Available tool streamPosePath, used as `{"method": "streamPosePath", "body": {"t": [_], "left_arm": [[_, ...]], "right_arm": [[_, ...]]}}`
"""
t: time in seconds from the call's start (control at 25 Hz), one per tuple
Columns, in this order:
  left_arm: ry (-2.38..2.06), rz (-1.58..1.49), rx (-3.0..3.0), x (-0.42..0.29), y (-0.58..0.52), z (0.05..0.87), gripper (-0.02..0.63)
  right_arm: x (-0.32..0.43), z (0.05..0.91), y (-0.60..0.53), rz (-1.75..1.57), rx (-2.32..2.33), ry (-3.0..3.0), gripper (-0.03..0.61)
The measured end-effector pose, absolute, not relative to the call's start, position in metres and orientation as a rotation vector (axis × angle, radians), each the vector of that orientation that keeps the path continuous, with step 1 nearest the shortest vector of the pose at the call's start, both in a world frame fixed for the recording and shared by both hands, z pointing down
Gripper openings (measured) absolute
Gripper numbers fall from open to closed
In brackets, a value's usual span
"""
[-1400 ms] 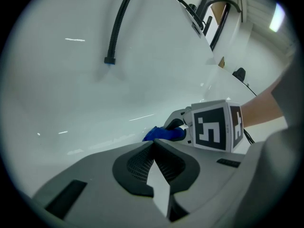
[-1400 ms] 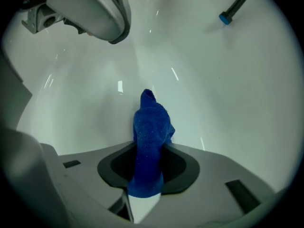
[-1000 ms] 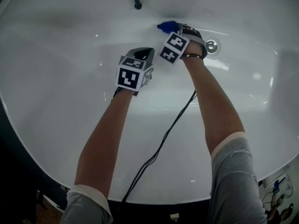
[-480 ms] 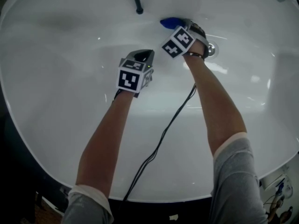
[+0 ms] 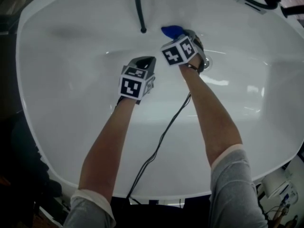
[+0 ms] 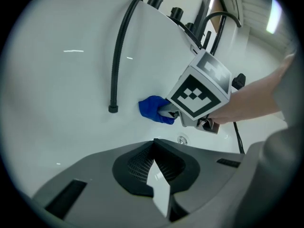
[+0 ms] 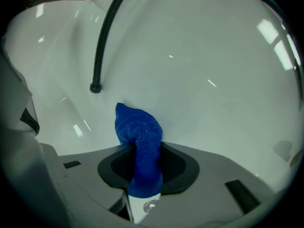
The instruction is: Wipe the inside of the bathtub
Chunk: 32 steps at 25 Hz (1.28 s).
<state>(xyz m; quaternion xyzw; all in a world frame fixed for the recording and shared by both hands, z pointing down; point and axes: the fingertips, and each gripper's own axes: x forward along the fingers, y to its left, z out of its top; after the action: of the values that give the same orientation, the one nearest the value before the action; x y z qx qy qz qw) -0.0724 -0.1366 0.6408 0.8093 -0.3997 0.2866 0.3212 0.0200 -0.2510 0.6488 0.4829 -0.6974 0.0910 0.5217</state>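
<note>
**Right claw wipes the far wall with a blue cloth; left claw waits empty**

The right claw (image 7: 142, 163) is clamped tight on a blue cloth (image 7: 137, 127). The cloth bunches out past the tips and looks pressed against the bathtub (image 5: 71, 103) wall, just right of the dangling end of the black hose (image 5: 143, 30) and up-slope from the drain (image 5: 207, 63). Pinching it at the middle leaves a soft wad out front, so fabric rather than hard claw meets the enamel. The left claw (image 6: 154, 160) hovers nearer the person over the tub floor, its jaws drawn together at the tips with nothing between them. It seems held back to stay clear of the wiping path. Most of the basin probably remains to cover.
</note>
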Motion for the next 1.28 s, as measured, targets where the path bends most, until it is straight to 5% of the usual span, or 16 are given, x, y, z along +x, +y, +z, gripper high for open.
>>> {"method": "streamPosePath", "body": {"t": [0.92, 1.28], "left_arm": [[-1.16, 0.697, 2.227, -0.094, -0.147, 0.476, 0.003], [-1.191, 0.675, 2.213, -0.088, -0.074, 0.379, 0.003]], "right_arm": [[0.026, 0.451, -0.29, 0.287, 1.415, -1.748, 0.118], [0.022, 0.346, -0.224, 0.29, 1.365, -1.885, 0.121]]}}
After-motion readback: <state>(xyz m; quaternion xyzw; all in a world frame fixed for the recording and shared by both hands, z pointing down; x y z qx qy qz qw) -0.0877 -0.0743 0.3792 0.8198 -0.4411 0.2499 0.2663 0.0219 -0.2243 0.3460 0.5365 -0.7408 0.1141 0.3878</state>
